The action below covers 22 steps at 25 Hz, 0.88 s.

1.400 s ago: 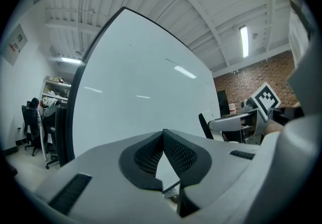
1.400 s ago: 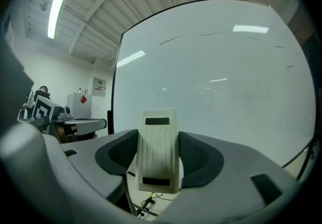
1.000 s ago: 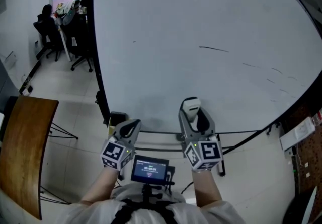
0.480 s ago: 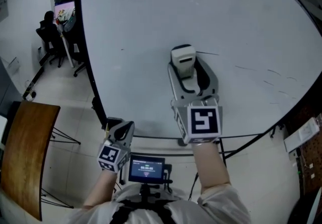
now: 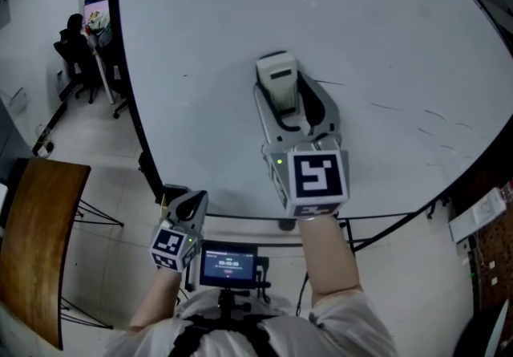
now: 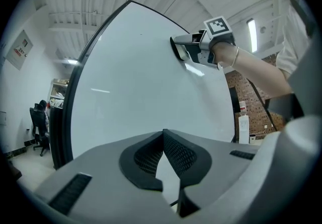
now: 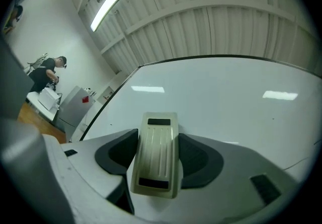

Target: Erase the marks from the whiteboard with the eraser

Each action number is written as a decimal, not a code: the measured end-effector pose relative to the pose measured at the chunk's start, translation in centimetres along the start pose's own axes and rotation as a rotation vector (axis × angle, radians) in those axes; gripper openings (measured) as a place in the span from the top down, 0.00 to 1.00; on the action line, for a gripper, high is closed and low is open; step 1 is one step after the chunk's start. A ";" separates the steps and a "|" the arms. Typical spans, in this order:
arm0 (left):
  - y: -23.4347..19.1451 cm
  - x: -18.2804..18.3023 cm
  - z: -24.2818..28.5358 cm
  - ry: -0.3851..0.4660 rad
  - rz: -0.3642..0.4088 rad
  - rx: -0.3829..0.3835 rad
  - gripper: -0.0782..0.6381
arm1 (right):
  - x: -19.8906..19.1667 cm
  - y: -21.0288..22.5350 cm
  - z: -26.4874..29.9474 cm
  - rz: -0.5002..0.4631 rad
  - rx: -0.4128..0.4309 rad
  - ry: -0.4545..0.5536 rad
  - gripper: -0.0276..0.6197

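The right gripper (image 5: 292,103) has its fingers (image 7: 201,160) clamped on the cream ribbed plastic eraser (image 5: 276,75), which is pressed against the large white whiteboard (image 5: 385,18) beside a thin dark mark (image 5: 330,83). The left gripper (image 5: 188,204) hangs low, fingers (image 6: 146,157) closed together, empty.

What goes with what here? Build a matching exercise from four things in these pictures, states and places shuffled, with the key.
Things:
1. eraser
2. left gripper
3. right gripper
4. wooden table

States and places:
A. shut and empty, held low below the whiteboard's bottom edge
B. cream, clamped between two jaws
C. brown, on the floor at the far left
D. raised to the whiteboard, shut on something

Pairs: 1-B, 2-A, 3-D, 4-C
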<state>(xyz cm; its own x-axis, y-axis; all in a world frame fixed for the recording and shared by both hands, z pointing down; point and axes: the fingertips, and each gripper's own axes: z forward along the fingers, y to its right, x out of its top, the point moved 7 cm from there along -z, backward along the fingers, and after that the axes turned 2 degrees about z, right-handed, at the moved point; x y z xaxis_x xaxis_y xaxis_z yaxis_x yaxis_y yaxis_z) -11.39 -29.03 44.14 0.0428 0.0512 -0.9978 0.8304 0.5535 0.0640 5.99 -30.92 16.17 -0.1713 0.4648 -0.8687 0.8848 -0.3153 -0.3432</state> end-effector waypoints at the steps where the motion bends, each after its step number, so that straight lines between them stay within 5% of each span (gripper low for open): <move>1: 0.1 -0.2 0.2 0.001 0.010 -0.008 0.88 | 0.0 0.6 -0.3 0.016 -0.006 -0.003 0.55; 10: 1.1 0.0 1.5 0.005 -0.002 -0.026 0.88 | -1.6 9.7 -5.1 0.177 -0.174 -0.011 0.55; 15: 0.8 -0.4 1.2 0.014 0.007 -0.026 0.88 | -1.7 10.7 -6.1 0.181 -0.256 -0.021 0.55; 17: 0.6 -0.5 0.9 0.012 0.003 -0.020 0.88 | -1.4 9.4 -6.0 0.162 -0.236 -0.020 0.55; 22: -0.3 -0.6 -0.4 0.003 -0.015 0.006 0.88 | -0.4 1.9 -3.0 0.104 -0.007 -0.046 0.55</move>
<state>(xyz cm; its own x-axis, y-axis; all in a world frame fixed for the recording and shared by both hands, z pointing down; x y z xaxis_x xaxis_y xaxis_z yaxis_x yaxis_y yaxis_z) -11.91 -28.88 44.71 0.0286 0.0454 -0.9986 0.8341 0.5494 0.0488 9.10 -29.20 16.94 -0.0984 0.3913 -0.9150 0.9017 -0.3540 -0.2483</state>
